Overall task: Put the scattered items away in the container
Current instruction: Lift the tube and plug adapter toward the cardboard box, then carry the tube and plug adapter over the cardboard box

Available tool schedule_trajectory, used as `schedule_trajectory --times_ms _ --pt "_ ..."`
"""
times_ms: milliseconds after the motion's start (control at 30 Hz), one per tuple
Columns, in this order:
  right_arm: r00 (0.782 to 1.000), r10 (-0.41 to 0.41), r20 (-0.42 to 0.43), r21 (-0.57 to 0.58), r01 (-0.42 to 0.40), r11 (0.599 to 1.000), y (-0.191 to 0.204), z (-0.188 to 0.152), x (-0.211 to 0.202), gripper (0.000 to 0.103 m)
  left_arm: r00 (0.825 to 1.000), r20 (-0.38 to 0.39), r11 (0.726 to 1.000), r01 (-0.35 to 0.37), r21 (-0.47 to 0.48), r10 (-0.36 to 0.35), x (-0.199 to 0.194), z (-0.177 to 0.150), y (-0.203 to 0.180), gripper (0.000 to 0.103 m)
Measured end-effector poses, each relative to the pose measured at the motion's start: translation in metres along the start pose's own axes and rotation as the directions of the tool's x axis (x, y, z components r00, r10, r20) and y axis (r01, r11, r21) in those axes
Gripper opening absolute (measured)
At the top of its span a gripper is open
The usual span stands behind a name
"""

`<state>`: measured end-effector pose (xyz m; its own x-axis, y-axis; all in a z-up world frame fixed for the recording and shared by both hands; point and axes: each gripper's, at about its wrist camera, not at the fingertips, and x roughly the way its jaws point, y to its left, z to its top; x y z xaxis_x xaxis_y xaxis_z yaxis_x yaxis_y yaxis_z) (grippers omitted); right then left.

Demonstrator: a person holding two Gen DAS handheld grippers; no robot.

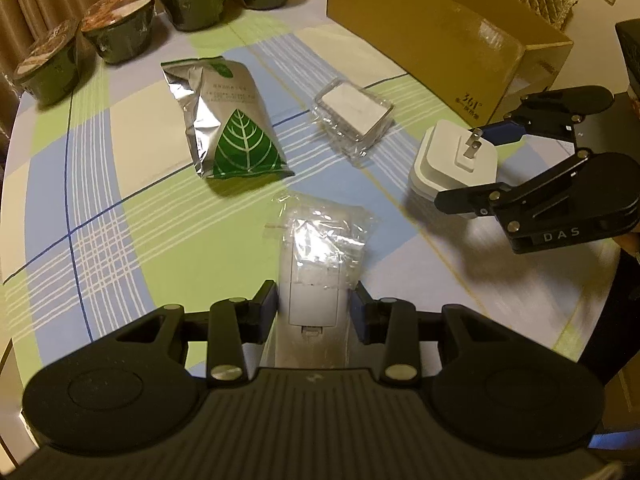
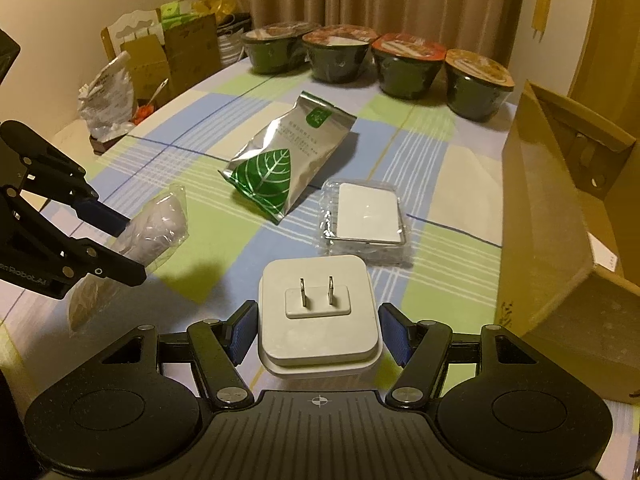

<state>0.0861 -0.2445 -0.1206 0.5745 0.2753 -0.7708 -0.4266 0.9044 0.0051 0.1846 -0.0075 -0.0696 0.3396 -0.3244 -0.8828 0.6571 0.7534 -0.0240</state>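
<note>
1. Seen from the left wrist view, the left gripper (image 1: 314, 308) has its blue-padded fingers either side of a white device sealed in a clear plastic bag (image 1: 316, 260) that lies on the checked tablecloth (image 1: 120, 216). The pads sit close against the wrapping, yet blur keeps me from telling whether they press it or only flank it. My guess is that the bag is slippery and loose, so the firm body inside is the place to pinch, not the crinkled film.
2. Further off in that view lie a silver foil pouch with a green leaf (image 1: 230, 120), likely light and soft, and a white pad in a clear wrapper (image 1: 354, 116). Across the table the right gripper (image 1: 476, 164) straddles a white plug adapter (image 1: 454, 164).
3. At the far right the cardboard box (image 1: 440, 32) shows only its outer wall from here.
4. Turning to the right wrist view, the right gripper (image 2: 318, 330) stands with fingers at medium spread, just beside the flat sides of the adapter (image 2: 318, 312), prongs up. It looks rigid and fairly dense; those smooth sides suit the grip.
5. Close by on the right, the box (image 2: 560, 240) is open, and little can be made out inside.
6. Along the far edge stand four sealed bowls (image 2: 404, 64).
</note>
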Motion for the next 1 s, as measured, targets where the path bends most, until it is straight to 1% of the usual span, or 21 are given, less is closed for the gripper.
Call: schedule_trajectory --times_ms 200,467,800,1000 --pt "1.0 -0.007 0.02 0.015 0.006 1.0 -0.003 0.001 -0.012 0.067 1.0 0.014 1.0 0.007 0.0 -0.007 -0.011 0.003 -0.006 0.033" --pt "0.998 -0.034 0.06 0.035 0.032 0.999 -0.016 0.008 -0.037 0.067 1.0 0.028 1.0 -0.009 0.027 0.008 -0.025 0.022 -0.02 0.033" --pt "0.988 -0.096 0.122 0.069 0.088 0.994 -0.048 0.016 -0.079 0.067 0.999 0.053 0.997 -0.004 0.074 0.0 -0.038 0.055 -0.055 0.033" --pt "0.979 -0.134 0.155 0.095 0.121 0.988 -0.075 0.019 -0.103 0.067 0.997 0.076 0.995 0.004 0.105 -0.012 -0.045 0.083 -0.082 0.033"
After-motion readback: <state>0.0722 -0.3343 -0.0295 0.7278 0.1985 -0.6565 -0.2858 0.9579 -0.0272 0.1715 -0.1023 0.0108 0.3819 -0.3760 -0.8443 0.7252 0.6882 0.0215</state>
